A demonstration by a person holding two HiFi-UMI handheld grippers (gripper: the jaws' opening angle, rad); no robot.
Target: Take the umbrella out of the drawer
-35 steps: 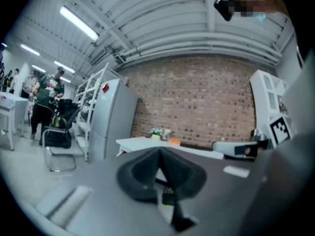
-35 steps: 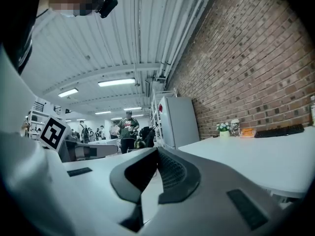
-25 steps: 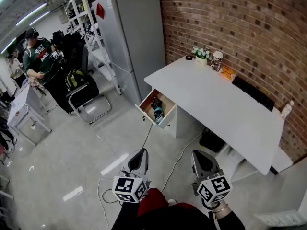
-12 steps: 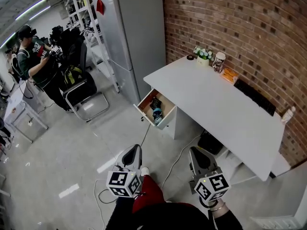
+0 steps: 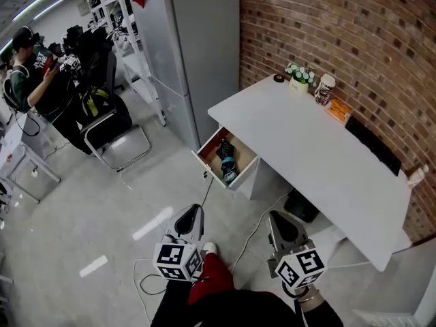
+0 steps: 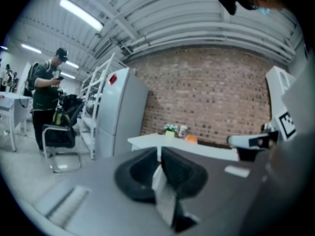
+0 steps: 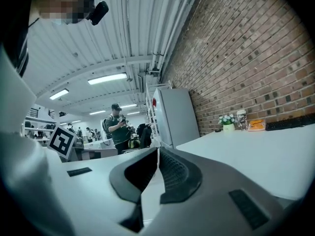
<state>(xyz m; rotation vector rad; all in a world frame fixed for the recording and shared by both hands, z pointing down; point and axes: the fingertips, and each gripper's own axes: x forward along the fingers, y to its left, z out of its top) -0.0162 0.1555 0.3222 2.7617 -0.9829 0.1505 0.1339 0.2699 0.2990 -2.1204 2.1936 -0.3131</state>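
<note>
The open drawer (image 5: 210,162) juts from under the left end of the white desk (image 5: 306,142). Inside it lie a dark object and a teal-and-black one (image 5: 227,163), probably the umbrella; I cannot tell for sure. Both grippers hang low over the floor, well short of the drawer. My left gripper (image 5: 193,214) (image 6: 159,149) has its jaws almost together and just opening, nothing between them. My right gripper (image 5: 280,221) (image 7: 158,149) is shut and empty, level with the desk top in its own view.
A tall grey cabinet (image 5: 191,39) stands left of the desk against the brick wall. On the desk's far end are a small plant (image 5: 300,78), a cup (image 5: 325,88) and a black keyboard (image 5: 375,145). A cable (image 5: 253,229) trails across the floor. A chair (image 5: 109,125) and a person (image 5: 34,73) are at far left.
Both grippers have moved forward across the floor toward the desk, and the drawer now sits closer and more central in the head view. The person at left has shifted further left.
</note>
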